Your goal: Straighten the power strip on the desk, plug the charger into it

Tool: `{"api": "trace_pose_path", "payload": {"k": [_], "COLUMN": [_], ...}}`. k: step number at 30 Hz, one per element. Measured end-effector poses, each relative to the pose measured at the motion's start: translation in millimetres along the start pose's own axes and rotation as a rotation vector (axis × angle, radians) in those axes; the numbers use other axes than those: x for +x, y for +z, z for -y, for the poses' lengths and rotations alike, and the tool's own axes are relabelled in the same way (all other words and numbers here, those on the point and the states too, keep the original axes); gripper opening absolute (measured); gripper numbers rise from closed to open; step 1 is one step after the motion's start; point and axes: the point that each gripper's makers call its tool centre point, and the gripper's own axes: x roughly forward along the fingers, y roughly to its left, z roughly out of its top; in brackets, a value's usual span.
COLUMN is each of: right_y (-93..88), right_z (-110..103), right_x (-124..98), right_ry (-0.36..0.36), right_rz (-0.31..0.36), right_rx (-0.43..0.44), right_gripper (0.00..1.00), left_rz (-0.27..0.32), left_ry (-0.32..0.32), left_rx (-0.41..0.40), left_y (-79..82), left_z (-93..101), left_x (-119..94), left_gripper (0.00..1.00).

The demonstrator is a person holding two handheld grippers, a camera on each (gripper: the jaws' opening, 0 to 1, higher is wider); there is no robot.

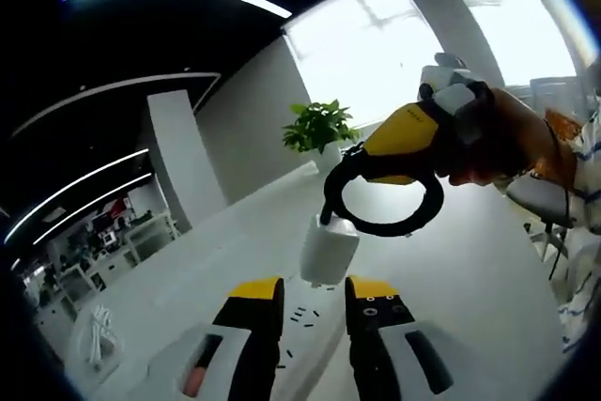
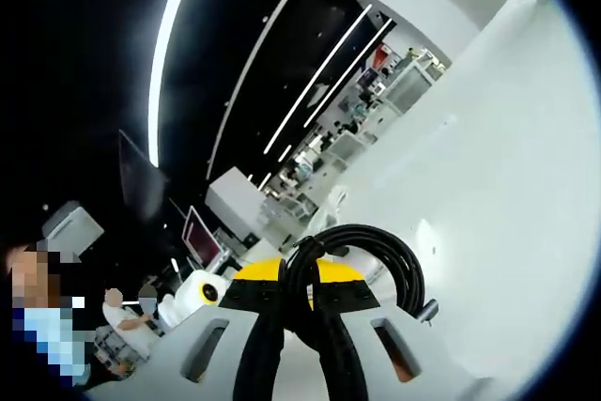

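One white charger [image 1: 328,251] hangs in the air over the white desk [image 1: 470,269], dangling from its coiled black cable [image 1: 383,196], just above your left gripper [image 1: 314,312], whose jaws stand apart with nothing between them. One white power strip [image 1: 300,321] lies beneath, mostly hidden by those jaws. Your right gripper [image 2: 299,312] is clamped on the cable [image 2: 362,260]. One potted plant [image 1: 319,133] sits at the desk's far edge; one pale cord bundle [image 1: 99,335] near its left edge is hard to make out.

charger [image 1: 328,251] above power strip [image 1: 310,326] — plant [image 1: 319,127] behind, on desk [image 1: 470,269]
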Motion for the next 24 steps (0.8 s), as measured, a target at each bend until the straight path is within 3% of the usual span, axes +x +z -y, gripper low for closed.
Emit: {"api": "trace_pose_path", "payload": {"k": [11,20,24], "right_y": [-1.0,-2.5,-2.2], "right_z": [-0.6,-3.2,-4.2], "right_x": [0.5,1.8,1.8], "right_ry": [0.02,0.021,0.026], "right_rz": [-0.003,0.0,0.001], "right_rx": [0.014,0.027,0.039], "right_gripper": [0.1,0.1,0.1], "left_rz": [0.0,0.013,0.017], "left_ry": [0.0,0.007,0.02], "left_rx": [0.048,0.097,0.12], "left_y": [0.3,7.6,9.7], "left_z": [13.9,13.7,9.3], "left_x": [11.5,20.6,21.5], "left_gripper": [0.38,0.37,0.32]}}
